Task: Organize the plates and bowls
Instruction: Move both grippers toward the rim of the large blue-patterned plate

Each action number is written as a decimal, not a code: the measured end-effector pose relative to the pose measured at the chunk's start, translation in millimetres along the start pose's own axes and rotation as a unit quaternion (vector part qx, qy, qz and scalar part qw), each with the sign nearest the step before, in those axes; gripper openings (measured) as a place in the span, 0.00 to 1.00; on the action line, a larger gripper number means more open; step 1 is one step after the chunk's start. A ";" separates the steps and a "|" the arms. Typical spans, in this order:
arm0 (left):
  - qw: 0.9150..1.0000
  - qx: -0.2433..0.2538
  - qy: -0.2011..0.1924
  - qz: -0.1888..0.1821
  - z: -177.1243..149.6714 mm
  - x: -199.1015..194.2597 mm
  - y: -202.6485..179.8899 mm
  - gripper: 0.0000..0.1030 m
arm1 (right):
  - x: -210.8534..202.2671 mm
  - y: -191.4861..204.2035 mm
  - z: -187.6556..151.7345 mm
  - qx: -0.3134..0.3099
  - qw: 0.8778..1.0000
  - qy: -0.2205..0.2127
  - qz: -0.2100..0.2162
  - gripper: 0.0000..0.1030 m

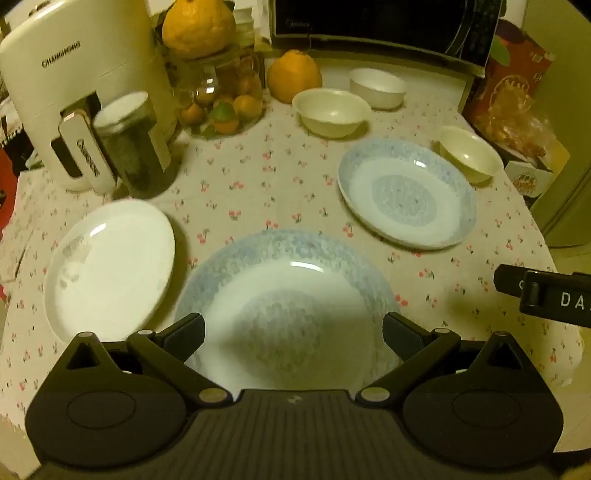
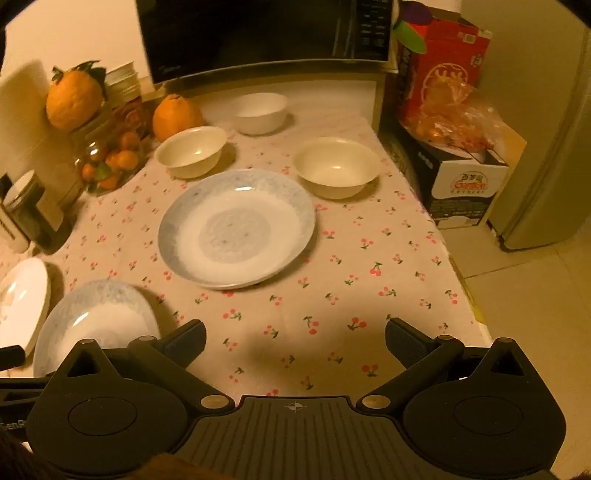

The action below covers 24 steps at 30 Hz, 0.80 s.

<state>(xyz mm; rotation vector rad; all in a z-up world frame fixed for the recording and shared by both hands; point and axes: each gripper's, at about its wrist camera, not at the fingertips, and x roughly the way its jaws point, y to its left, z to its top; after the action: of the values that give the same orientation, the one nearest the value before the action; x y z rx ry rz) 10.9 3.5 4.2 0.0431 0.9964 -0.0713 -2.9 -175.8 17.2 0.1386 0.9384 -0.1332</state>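
My left gripper hangs open above the near blue-patterned plate, touching nothing. A plain white plate lies to its left and a second blue-patterned plate further back on the right. Three cream bowls stand beyond: one at the middle, one behind it, one at the right. My right gripper is open over bare tablecloth. Ahead of it lie the blue plate and the bowls; the near blue plate is at its left.
A cherry-print cloth covers the table. A white appliance, a dark jar, a glass jar of oranges and a microwave line the back. Boxes stand past the table's right edge.
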 end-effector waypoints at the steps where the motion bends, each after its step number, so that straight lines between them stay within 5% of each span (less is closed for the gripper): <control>1: 1.000 0.001 -0.005 -0.001 1.2 -1.0 0.4 1.00 | 1.2 -2.4 1.3 0.006 1.000 0.004 0.001 1.00; 5: 0.999 0.029 -0.016 -0.011 7.5 -1.7 -3.3 1.00 | 3.1 -10.3 10.4 0.019 1.000 0.003 -0.010 1.00; 8: 0.999 0.044 0.000 -0.023 14.5 4.2 -5.0 0.97 | -5.2 -10.4 17.9 0.015 0.999 -0.035 -0.037 1.00; 10: 0.999 0.033 0.001 -0.032 18.2 6.8 -1.6 0.97 | -10.0 -17.2 26.5 0.034 0.998 -0.054 -0.020 1.00; 18: 0.998 0.013 0.022 -0.065 43.1 22.8 5.4 0.97 | 3.1 -30.2 55.3 0.077 0.997 -0.015 0.001 1.00; 24: 0.997 -0.009 0.028 -0.078 64.9 40.8 9.7 0.95 | 34.6 -47.5 63.5 0.153 0.984 0.006 0.093 0.99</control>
<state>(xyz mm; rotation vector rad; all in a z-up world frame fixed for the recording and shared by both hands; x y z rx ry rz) 88.0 7.1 5.2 -0.0493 1.0557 -0.2045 59.3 -235.5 23.4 0.5105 0.9088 -0.1040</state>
